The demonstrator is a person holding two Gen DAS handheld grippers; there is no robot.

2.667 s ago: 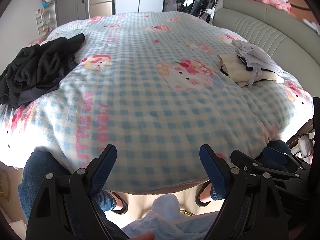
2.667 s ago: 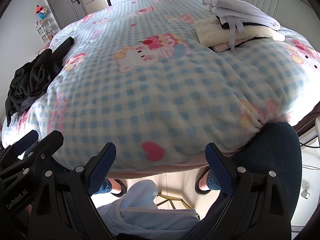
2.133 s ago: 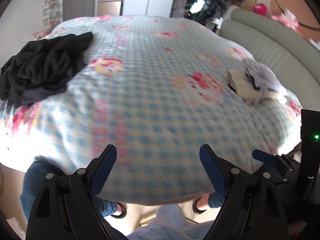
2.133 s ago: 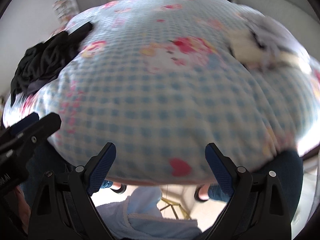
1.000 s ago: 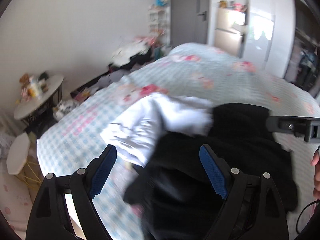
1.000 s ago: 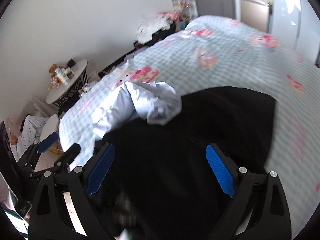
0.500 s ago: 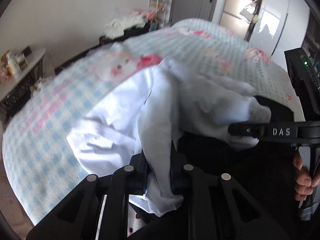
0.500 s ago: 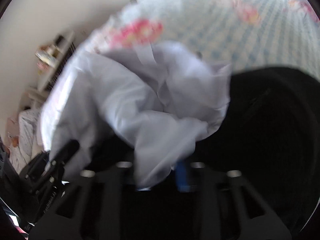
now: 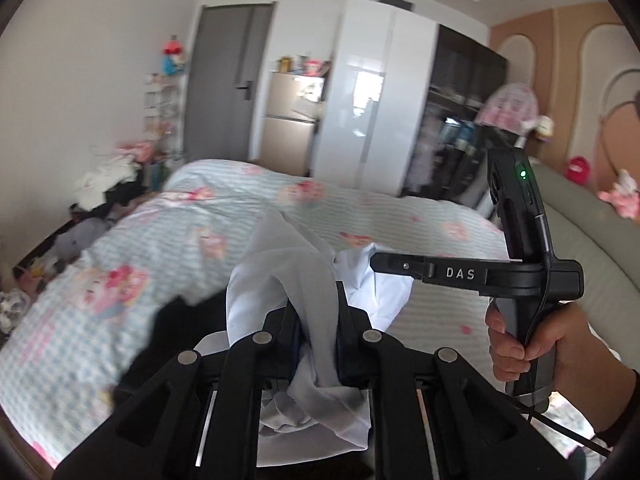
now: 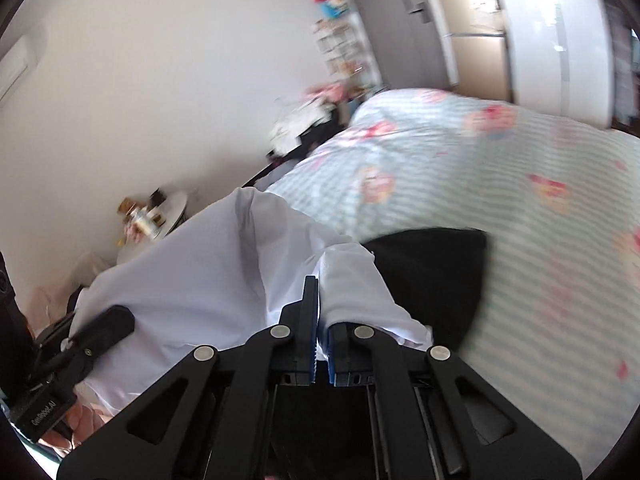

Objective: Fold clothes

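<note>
Left claw (image 9: 316, 320) clamps bunched white garment (image 9: 288, 280) at frame centre; right claw (image 10: 318, 320) pinches another edge of it, jaws nearly shut. Garment hangs crumpled above black clothes (image 10: 432, 280) on the bed (image 9: 120, 264). To fold well: spread claws apart, tension fabric flat, avoid snagging black pile.

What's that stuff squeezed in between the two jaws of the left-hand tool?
A bunched fold of the white garment, clamped between the shut jaws of the left gripper. The left wrist view shows it, with more white cloth spilling below.
</note>
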